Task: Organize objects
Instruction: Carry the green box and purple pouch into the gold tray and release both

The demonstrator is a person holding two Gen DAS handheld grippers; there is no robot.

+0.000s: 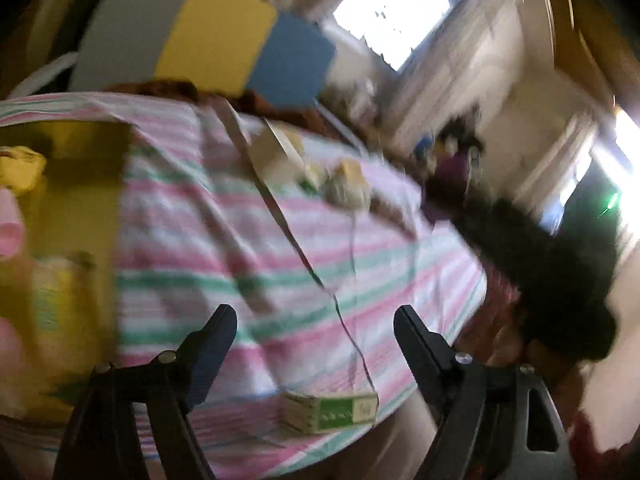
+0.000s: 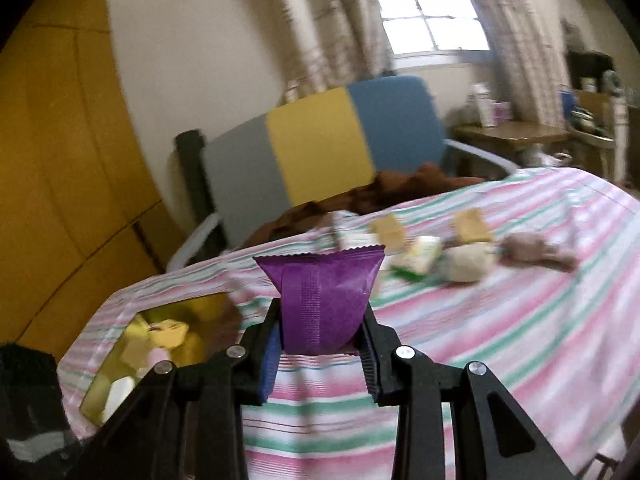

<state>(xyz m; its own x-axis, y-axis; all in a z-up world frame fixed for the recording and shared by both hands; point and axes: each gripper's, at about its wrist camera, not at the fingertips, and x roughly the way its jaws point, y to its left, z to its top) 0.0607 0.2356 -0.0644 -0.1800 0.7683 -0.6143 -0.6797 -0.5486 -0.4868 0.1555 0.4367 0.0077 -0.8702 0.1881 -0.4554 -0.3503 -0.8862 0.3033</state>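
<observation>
My right gripper (image 2: 320, 330) is shut on a purple snack packet (image 2: 324, 300) and holds it above the striped tablecloth (image 2: 500, 340). A gold tray (image 2: 200, 316) with a few small packets in it lies to the left of it. My left gripper (image 1: 316, 316) is open and empty above the striped cloth (image 1: 192, 240). A small green and white box (image 1: 332, 410) lies just beyond its fingers near the table edge. The gold tray (image 1: 80, 208) is at the left in the left wrist view. Several loose snack packets (image 2: 424, 252) lie scattered farther back on the cloth.
A chair with grey, yellow and blue panels (image 2: 320, 152) stands behind the table with a brown cloth (image 2: 400, 188) on it. A wooden side table (image 2: 520, 132) with bottles is at the right. A person's dark sleeve (image 1: 552, 280) is at the table's right edge.
</observation>
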